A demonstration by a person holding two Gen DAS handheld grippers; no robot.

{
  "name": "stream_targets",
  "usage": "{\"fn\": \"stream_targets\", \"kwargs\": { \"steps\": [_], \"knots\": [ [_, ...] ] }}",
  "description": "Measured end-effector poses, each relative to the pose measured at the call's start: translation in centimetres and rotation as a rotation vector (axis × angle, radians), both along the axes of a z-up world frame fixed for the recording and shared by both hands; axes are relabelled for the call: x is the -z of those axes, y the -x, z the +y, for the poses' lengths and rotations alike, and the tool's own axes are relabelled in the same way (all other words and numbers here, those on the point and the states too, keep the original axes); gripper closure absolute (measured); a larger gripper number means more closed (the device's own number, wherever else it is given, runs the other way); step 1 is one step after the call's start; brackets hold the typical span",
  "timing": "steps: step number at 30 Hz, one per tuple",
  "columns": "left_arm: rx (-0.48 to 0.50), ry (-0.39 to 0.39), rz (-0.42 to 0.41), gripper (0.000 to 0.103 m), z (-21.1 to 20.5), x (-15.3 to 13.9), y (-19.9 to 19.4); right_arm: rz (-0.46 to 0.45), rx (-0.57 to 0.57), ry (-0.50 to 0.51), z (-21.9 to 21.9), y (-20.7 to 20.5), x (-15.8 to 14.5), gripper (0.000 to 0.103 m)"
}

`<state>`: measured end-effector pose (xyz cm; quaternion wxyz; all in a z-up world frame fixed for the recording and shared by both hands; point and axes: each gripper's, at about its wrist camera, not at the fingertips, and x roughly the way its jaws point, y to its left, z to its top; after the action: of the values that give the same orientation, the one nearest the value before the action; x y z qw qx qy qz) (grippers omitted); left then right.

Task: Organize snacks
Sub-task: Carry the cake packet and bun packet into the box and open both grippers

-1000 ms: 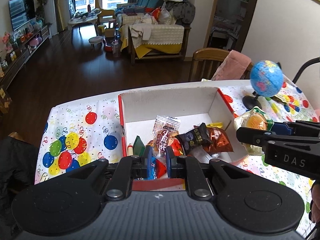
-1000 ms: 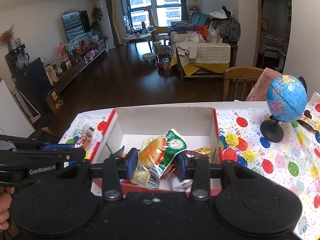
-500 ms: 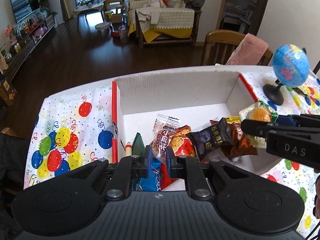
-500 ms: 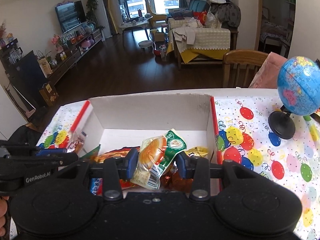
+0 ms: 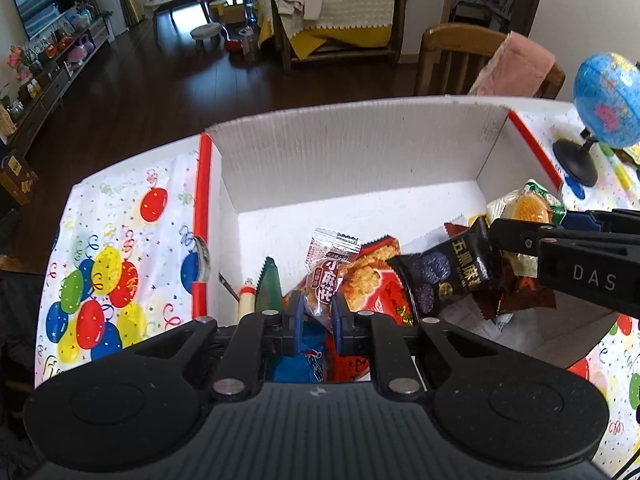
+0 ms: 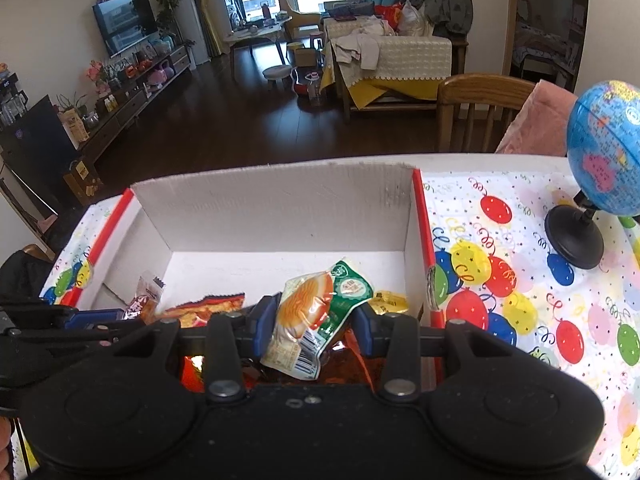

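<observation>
An open white cardboard box point(image 5: 352, 160) point(image 6: 280, 208) with red edges stands on the table and holds several snack packets. My left gripper point(image 5: 316, 316) is shut on a small clear packet with a brown label point(image 5: 326, 276), held over the box's near left part. In the right wrist view my right gripper point(image 6: 316, 320) is shut on a green and orange snack packet point(image 6: 316, 312), over the box's near right part. That gripper point(image 5: 532, 236) and its packet point(image 5: 528, 208) also show at the right edge of the left wrist view. A black snack packet point(image 5: 452, 272) and an orange-red one point(image 5: 376, 276) lie inside.
A balloon-print cloth point(image 6: 520, 280) covers the table. A small blue globe point(image 6: 604, 152) on a black stand sits to the right of the box. A wooden chair with a pink cloth point(image 6: 484, 112) stands behind the table. A hand point(image 6: 4, 432) shows at the left edge.
Both grippers have moved forward and down over the box, each still holding its packet. The box now looks larger and closer in both views.
</observation>
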<state>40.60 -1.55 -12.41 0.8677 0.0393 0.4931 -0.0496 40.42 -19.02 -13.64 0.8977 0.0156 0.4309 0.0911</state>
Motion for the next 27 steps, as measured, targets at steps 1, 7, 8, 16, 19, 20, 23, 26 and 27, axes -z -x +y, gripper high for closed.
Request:
{"fn": "stream_targets", "kwargs": {
  "steps": [1,7,8,16,19,20,23,26,27],
  "knots": [
    [0.001,-0.005,0.004,0.089,-0.1,0.2,-0.1,0.002,-0.001,0.001,0.0,0.0,0.1,0.063],
    [0.006,-0.017,0.013,0.089,-0.3,0.8,-0.4,0.013,-0.004,-0.003,-0.1,0.0,0.5,0.062],
    [0.005,-0.021,0.014,0.089,-0.4,0.8,-0.5,0.015,-0.003,-0.002,0.0,0.0,0.6,0.062],
    [0.003,-0.009,0.019,0.084,-0.2,0.3,-0.6,0.024,0.007,-0.002,-0.2,0.3,0.4,0.051],
    [-0.003,0.007,0.017,0.08,0.1,-0.1,-0.4,0.018,0.001,-0.005,-0.3,0.8,0.1,0.047],
    [-0.004,0.005,0.016,0.08,0.2,-0.3,-0.2,0.014,-0.002,-0.006,-0.4,0.9,0.0,0.045],
    [-0.002,0.004,0.007,0.08,0.2,-0.9,0.3,-0.007,-0.008,-0.007,-0.5,1.6,-0.7,0.038],
    [0.003,0.014,-0.005,0.08,0.3,-1.9,1.1,-0.021,-0.013,-0.012,-0.5,2.3,-1.5,0.036],
    [0.005,0.017,-0.011,0.08,0.3,-2.3,1.4,-0.026,-0.016,-0.015,-0.4,2.7,-1.9,0.034]
  ]
}}
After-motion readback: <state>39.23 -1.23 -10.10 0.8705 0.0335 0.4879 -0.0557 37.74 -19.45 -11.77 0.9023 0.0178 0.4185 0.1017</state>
